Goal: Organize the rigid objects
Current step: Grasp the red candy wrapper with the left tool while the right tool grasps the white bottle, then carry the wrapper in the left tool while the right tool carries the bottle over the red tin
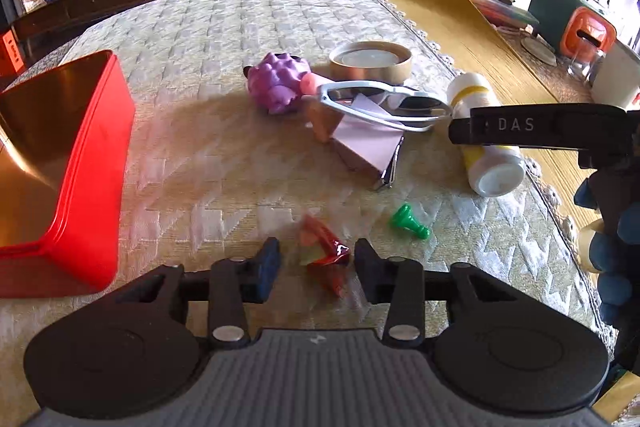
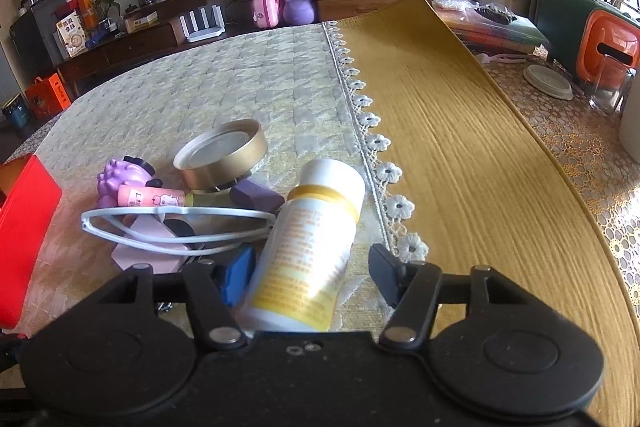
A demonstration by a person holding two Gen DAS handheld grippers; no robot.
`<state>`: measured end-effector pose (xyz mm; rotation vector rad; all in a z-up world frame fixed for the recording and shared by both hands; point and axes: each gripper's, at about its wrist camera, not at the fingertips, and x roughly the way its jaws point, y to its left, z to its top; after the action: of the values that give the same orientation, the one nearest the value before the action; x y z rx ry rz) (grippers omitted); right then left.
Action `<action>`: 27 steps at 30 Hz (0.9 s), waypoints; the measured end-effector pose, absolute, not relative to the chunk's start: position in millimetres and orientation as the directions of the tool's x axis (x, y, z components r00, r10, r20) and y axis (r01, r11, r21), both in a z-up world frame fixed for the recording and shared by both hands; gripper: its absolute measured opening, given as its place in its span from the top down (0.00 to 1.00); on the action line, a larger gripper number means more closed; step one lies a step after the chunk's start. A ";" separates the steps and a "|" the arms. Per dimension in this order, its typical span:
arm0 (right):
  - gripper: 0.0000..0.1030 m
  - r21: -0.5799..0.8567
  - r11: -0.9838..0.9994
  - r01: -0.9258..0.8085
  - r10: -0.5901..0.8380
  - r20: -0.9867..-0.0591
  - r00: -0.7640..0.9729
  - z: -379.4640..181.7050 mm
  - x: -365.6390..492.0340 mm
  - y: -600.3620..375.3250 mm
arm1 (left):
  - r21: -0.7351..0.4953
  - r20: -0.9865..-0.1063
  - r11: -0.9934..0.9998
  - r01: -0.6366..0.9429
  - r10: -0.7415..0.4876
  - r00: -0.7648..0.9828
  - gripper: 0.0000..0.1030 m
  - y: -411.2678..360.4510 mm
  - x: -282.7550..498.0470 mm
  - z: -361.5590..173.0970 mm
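Quilted cream cloth [image 1: 200, 39] covers the table, and almost nothing appears sorted yet. At the left, a red tin [image 1: 60, 163] is seen, its visible interior bare. Between the spread fingers of the left gripper [image 1: 316, 267] a red wrapped piece [image 1: 326, 253] lies ungrasped. Further right, a purple toy [image 1: 276, 83], a gold lid [image 1: 370, 61], white sunglasses [image 1: 384, 103], a pink block [image 1: 370, 143] and a green pawn [image 1: 408, 221] remain heaped or scattered. The white bottle [image 2: 310, 239] is straddled by the right gripper [image 2: 312, 277], whose fingers are apart, its left pad against the bottle

White bottle [image 2: 308, 247] lies tipped beside white sunglasses [image 2: 176, 227] and purple toy [image 1: 276, 83].
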<state>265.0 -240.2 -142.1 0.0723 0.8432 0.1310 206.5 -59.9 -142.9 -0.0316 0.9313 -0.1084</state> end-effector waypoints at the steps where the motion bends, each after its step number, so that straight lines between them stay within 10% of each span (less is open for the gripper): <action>1: 0.46 0.121 0.989 -0.089 0.149 -0.738 0.658 -142.2 264.9 -240.0 | -0.080 -0.801 0.994 0.075 -0.109 0.589 0.64 -58.2 206.9 -142.6; 27: 0.57 0.134 0.985 -0.106 0.169 -0.693 0.701 -104.0 216.4 -240.9 | -0.127 -0.784 0.991 0.036 -0.122 0.608 0.77 -33.2 186.2 -113.7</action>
<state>216.4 -240.9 -104.0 0.0858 0.7798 0.1530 186.2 -33.2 -113.7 -0.1020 0.9129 -0.0914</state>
